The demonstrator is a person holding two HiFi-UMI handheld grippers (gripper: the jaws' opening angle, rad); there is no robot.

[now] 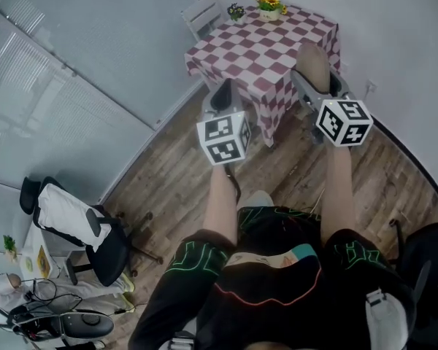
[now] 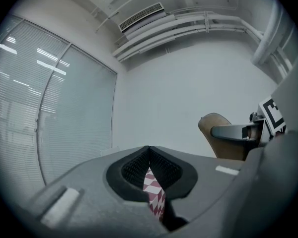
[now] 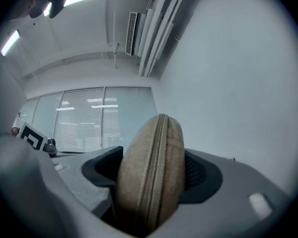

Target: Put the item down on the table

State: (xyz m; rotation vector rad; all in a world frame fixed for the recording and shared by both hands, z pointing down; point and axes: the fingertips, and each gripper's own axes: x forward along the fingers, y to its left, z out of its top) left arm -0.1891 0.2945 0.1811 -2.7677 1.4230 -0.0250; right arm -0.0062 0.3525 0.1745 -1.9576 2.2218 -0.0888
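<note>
Two grippers raised before a checked counter, one carrying a tan case.
Only the head view shows the counter, with a pot of yellow flowers and a smaller plant pot at its far edge. The right gripper has its fingers clamped on the case, held edge-up in the air. Only the right gripper view shows its closed zip. The left gripper has its fingers together.
</note>
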